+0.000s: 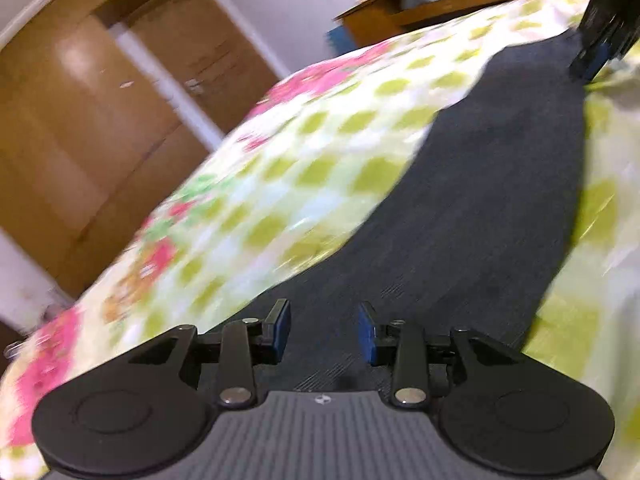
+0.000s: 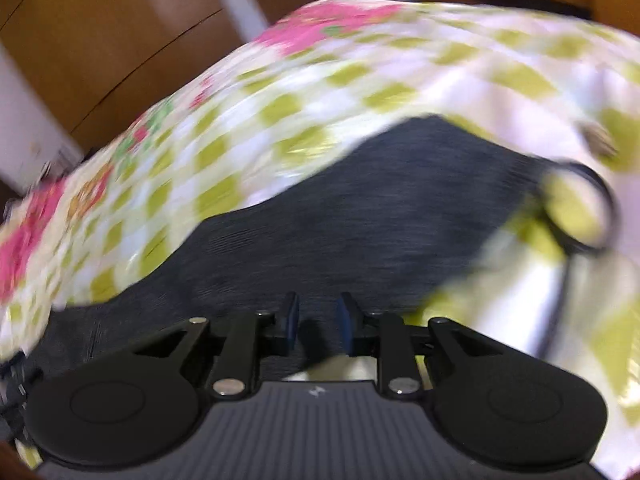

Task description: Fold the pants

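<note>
Now, the pants (image 1: 500, 184) lie flat on the bed as a dark grey strip, running from the bottom centre of my left view up to the upper right, over the green-checked floral bedspread (image 1: 280, 168). In the right view the same pants (image 2: 360, 216) fill the middle, with a drawstring loop (image 2: 588, 208) curling off at the right edge. My left gripper (image 1: 324, 330) hangs over the cloth with its fingers moderately apart, nothing between them. My right gripper (image 2: 318, 322) has its fingers narrow, and they look empty too, though blur makes me cautious. Both views are smeared, so I'd judge I'm between grabs. To do this well, I'd settle first, then pinch one clean edge each side, keeping the cord clear of the fold.
</note>
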### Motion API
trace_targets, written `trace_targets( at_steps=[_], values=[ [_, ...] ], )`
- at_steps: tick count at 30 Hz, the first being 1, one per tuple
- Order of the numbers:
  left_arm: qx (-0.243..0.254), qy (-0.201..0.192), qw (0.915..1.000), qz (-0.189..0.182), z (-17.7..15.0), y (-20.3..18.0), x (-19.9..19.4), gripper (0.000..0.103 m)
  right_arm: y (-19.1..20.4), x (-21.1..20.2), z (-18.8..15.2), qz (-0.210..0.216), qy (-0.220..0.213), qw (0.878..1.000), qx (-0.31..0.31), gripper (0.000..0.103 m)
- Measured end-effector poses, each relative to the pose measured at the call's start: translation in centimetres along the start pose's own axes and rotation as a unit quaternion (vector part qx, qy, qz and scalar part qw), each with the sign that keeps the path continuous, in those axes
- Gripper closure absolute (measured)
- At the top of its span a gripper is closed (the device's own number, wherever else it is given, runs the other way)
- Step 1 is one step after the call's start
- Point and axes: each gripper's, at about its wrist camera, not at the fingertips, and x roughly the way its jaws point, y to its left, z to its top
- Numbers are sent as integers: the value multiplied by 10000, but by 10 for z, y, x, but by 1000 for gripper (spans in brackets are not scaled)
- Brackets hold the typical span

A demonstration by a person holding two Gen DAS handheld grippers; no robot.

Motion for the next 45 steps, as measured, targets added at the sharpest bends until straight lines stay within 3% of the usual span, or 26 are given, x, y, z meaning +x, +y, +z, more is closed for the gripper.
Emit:
trace_targets(
  at_steps=[2, 6, 11, 13, 19, 23, 25, 27, 29, 31, 33, 35, 41, 45],
  values=[
    [129, -148, 9996, -224, 18, -19, 7, 54, -23, -4, 1, -268, -85, 9991, 306, 81],
    [293, -296, 9970, -656, 48, -50, 19, 54, -65, -8, 9, 16, -387, 9933, 1086, 81],
    [495, -302, 9943, -896, 63, -75, 19, 53, -85, 1, 25, 68, -815, 9840, 1581, 83],
    [537, -290, 9937, -939, 65, -81, 19, 53, -87, 2, 28, 44, -843, 9839, 1578, 95],
    [599, -372, 9931, -936, 76, -84, 24, 53, -77, -8, 41, 297, -934, 9870, 1270, 98],
    [584, -512, 9944, -714, 83, -75, 21, 53, -62, -19, 71, 1142, -1144, 9778, 1331, 99],
    [492, -598, 9954, -572, 86, -67, 15, 53, -54, -27, 83, 1721, -1302, 9651, 1481, 99],
    [361, -643, 9960, -506, 86, -62, 13, 50, -48, -36, 89, 2369, -1568, 9445, 1648, 99],
    [278, -551, 9968, -501, 82, -61, 17, 48, -48, -39, 85, 2628, -1895, 9315, 1654, 99],
    [248, -430, 9970, -595, 75, -66, 23, 48, -57, -26, 75, 2046, -1885, 9455, 1690, 99],
    [293, -268, 9963, -757, 68, -74, 31, 48, -81, -3, 61, 1292, -1356, 9610, 2034, 99],
    [372, -207, 9956, -832, 63, -82, 35, 48, -97, 6, 49, 722, -1073, 9715, 1988, 98],
    [344, -225, 9955, -851, 66, -84, 34, 48, -111, 10, 41, 614, -889, 9751, 1935, 93],
    [408, -297, 9948, -885, 69, -90, 32, 48, -102, 0, 38, 513, -691, 9853, 1474, 91]
  ],
)
